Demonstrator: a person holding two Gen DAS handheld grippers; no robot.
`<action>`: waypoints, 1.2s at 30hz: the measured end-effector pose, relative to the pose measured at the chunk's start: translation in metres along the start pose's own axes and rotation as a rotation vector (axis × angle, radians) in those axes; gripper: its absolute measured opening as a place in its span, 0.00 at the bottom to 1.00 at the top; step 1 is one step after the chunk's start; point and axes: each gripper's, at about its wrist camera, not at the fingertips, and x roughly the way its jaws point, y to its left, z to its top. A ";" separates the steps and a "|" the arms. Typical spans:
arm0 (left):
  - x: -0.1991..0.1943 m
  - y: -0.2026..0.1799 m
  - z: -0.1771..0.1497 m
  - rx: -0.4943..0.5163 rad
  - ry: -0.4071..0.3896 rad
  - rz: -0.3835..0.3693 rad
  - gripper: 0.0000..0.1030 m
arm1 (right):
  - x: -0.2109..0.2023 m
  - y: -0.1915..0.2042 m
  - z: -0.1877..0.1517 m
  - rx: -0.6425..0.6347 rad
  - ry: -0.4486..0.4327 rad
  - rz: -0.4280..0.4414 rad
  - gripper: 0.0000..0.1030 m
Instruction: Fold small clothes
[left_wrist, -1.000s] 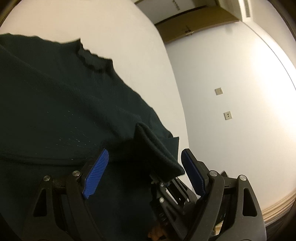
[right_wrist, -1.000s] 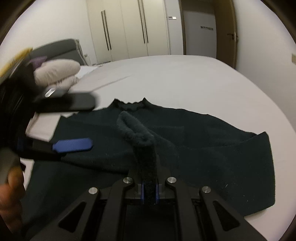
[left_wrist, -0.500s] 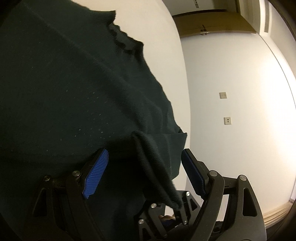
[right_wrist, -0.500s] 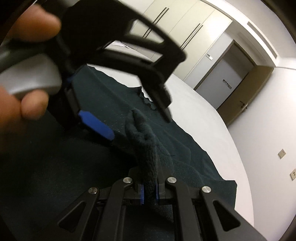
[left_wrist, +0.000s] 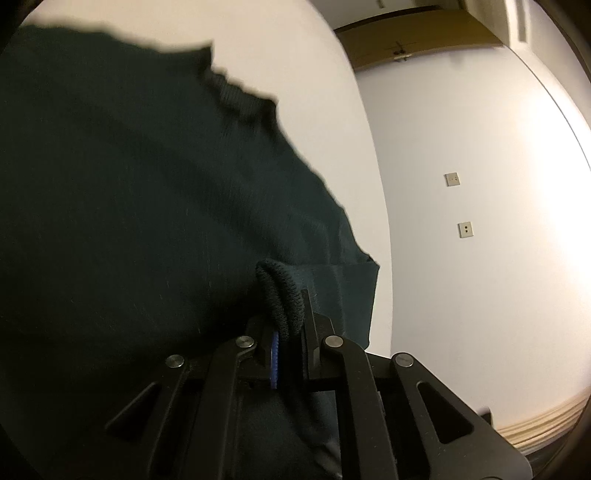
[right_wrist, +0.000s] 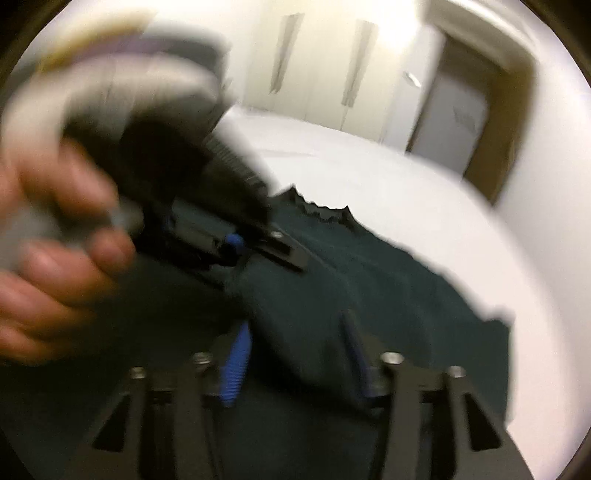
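My left gripper (left_wrist: 286, 339) jaws clamp the sweater (left_wrist: 147, 221) cuff fold; my right gripper (right_wrist: 295, 358) jaws, apart, straddle cloth beside it.

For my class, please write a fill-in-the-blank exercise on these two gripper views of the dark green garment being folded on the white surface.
1. The left gripper is ____ on a bunched fold of the dark green garment.
2. The fingers of the right gripper stand ____.
3. The garment lies on a ____ surface.
4. The wall carries ____ small plates.

Missing words: shut; open; white; two
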 end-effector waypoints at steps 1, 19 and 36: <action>-0.007 -0.003 0.002 0.015 -0.011 0.012 0.06 | -0.013 -0.027 -0.002 0.169 -0.020 0.103 0.66; -0.099 -0.010 0.054 0.098 -0.180 0.128 0.06 | 0.037 -0.202 -0.099 1.443 -0.066 0.573 0.69; -0.111 0.058 0.043 -0.002 -0.163 0.163 0.06 | 0.048 -0.209 -0.098 1.575 -0.166 0.652 0.74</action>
